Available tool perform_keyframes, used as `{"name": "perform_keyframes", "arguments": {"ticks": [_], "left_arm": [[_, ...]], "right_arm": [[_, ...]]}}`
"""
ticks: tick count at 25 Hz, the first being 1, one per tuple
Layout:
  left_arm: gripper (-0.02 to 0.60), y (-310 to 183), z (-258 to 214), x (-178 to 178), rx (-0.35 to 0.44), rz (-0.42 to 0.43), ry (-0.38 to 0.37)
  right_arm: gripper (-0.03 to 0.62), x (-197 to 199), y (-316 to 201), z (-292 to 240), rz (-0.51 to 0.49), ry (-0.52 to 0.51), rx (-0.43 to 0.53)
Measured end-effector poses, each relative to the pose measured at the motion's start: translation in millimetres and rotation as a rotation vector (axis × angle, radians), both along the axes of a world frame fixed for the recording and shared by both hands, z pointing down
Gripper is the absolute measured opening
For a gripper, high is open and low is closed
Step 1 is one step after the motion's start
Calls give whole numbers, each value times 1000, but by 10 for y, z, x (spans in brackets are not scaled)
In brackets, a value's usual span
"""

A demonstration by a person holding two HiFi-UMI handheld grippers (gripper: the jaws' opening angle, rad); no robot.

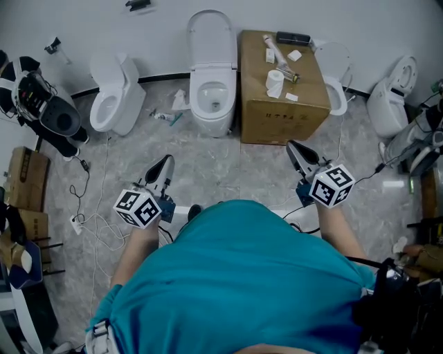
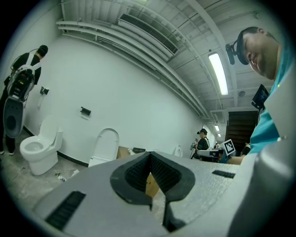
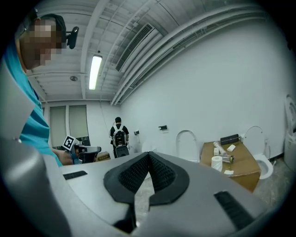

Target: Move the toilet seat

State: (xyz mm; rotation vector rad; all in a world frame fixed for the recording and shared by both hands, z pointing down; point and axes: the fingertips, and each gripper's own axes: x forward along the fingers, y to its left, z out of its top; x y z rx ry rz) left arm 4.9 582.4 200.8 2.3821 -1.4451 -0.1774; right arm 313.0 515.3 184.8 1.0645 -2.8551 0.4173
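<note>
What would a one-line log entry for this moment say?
phase: not yet at toilet | left tool: shut, empty | right tool: shut, empty | middle toilet: lid up, untouched

The white toilet seat stands raised and upright at the back of the middle toilet, close against the wall. Its top is rounded, and the bowl below lies open. A cardboard box stands just to its right.

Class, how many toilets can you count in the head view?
4: left toilet; middle toilet, lid up; third toilet, partly hidden behind the cardboard box; right toilet.
</note>
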Motion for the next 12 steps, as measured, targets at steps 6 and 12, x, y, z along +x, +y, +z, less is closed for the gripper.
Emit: {"name": "perform_keyframes", "arguments": {"ticks": [6,12], "left_arm": [[5,-519,196,-479,-7,37,30],[5,-1375,261,-1296,-17,103,43]], "right_arm": [[0,-526,-414,45,-5,34,11],[0,-1320,-1093,-144,51,48,45]]}}
